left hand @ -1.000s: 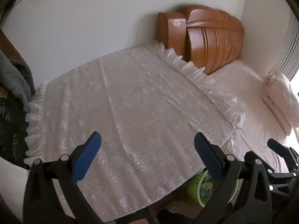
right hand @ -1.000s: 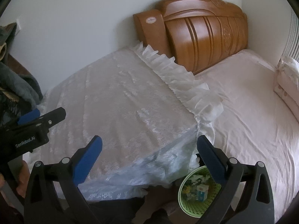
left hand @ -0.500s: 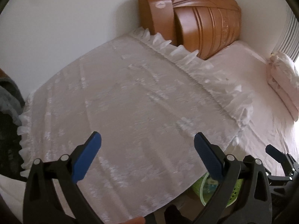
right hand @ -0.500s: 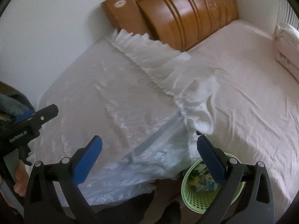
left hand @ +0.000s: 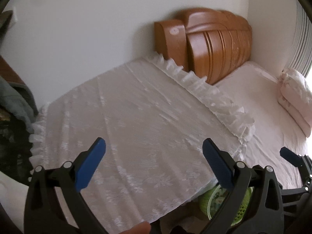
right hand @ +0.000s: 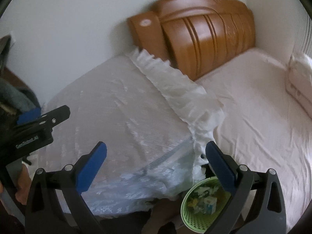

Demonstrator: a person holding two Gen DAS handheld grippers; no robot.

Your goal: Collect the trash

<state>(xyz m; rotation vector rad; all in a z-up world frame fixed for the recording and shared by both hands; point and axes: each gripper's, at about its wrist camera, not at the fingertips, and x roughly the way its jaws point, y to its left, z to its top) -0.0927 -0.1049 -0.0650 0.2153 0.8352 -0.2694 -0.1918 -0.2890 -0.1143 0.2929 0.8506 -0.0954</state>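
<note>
Both views have tilted back up toward the headboard; left gripper and right gripper spread, empty (green basket below).

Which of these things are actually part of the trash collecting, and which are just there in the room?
For the job: green basket with litter inside; left gripper and right gripper, both open, empty.

Just there: lace cover, wooden headboard, pink bed, folded quilt.

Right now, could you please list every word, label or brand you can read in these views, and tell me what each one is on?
"GenRobot.AI": white lettering on the black body of the left gripper, seen from the right wrist.
Round white sticker on the wooden headboard: too blurred to read.
Small carton in the green trash basket: print too small to read.
</note>
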